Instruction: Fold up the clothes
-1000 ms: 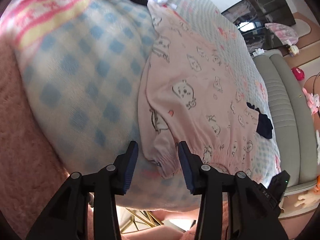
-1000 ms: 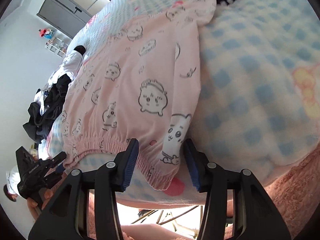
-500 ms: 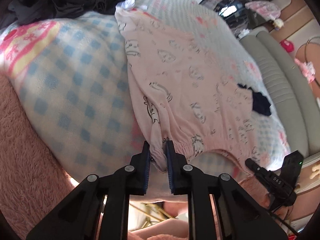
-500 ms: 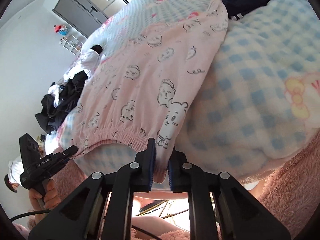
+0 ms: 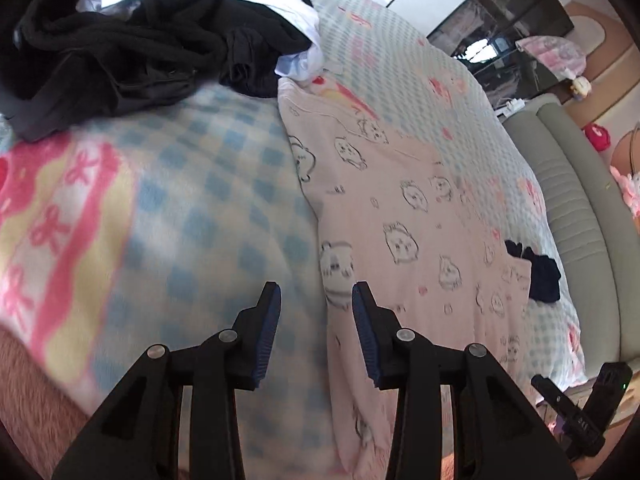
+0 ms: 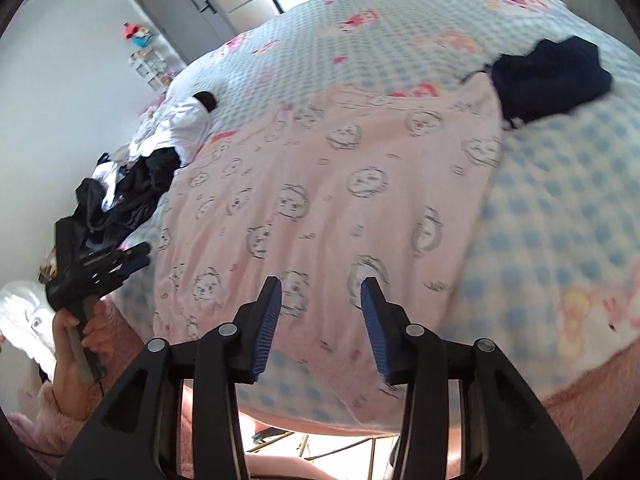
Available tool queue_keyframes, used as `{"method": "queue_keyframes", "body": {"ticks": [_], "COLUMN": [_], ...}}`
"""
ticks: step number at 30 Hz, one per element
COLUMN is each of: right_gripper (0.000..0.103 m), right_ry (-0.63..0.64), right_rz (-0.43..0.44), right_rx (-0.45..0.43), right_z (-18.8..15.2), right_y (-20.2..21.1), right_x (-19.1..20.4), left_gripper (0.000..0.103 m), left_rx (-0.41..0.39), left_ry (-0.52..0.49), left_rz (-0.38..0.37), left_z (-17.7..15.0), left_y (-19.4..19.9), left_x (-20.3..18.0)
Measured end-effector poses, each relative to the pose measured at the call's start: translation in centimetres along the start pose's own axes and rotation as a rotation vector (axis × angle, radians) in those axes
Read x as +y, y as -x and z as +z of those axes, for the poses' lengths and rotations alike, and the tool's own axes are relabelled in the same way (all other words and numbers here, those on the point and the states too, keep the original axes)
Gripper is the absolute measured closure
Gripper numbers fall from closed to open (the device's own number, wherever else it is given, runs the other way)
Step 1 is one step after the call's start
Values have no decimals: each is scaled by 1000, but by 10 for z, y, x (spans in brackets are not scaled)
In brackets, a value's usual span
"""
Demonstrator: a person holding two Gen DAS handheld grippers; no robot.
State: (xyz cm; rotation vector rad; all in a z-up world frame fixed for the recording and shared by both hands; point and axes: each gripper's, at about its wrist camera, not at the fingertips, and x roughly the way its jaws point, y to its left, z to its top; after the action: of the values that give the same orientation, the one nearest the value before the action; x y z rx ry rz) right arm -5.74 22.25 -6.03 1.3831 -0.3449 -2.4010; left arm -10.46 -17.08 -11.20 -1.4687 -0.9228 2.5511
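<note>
A pale pink garment (image 5: 404, 216) printed with cartoon faces lies spread flat on the checked blanket (image 5: 192, 200). My left gripper (image 5: 316, 312) hovers over the garment's left edge with its jaws opening. The cloth lies below the gap and no pad presses on it. My right gripper (image 6: 322, 304) hangs above the garment (image 6: 340, 200) near its hem, jaws opening too and nothing pinched. In the right wrist view a hand holds the left gripper (image 6: 100, 264) at the left. The right gripper (image 5: 576, 412) shows at the lower right of the left wrist view.
A heap of black and white clothes (image 5: 140, 40) sits by the garment's far left corner, the same heap (image 6: 132, 192). A small navy item (image 6: 548, 76) lies at the far right corner. A grey padded headboard (image 5: 568, 200) borders the bed. A pink fleecy sleeve (image 6: 40, 420) is below.
Both grippers closed on the garment's hem at the bed's edge, then let go. They have risen and their jaws stand apart again; the garment lies flat.
</note>
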Motion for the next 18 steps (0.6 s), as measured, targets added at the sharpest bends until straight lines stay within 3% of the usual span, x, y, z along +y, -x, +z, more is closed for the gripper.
{"method": "queue_keyframes", "body": {"ticks": [3, 7, 10, 14, 15, 18], "right_gripper": [60, 60, 60, 60, 60, 60], "right_ry": [80, 148, 166, 166, 166, 146], "right_rz": [37, 51, 20, -28, -30, -41], "right_rx": [73, 149, 186, 199, 193, 157], "right_z": [11, 12, 6, 2, 3, 10], "right_y": [-41, -95, -124, -136, -133, -121], "right_x": [35, 72, 84, 86, 87, 82], "left_gripper": [64, 67, 93, 95, 95, 90], "left_rx": [-8, 13, -36, -137, -146, -99], "left_ry": [18, 54, -46, -55, -13, 126], "left_rz": [-71, -156, -93, 96, 82, -120], "left_z": [13, 5, 4, 8, 8, 9], "left_y": [-19, -38, -27, -9, -4, -3], "left_x": [6, 5, -5, 3, 10, 31]}}
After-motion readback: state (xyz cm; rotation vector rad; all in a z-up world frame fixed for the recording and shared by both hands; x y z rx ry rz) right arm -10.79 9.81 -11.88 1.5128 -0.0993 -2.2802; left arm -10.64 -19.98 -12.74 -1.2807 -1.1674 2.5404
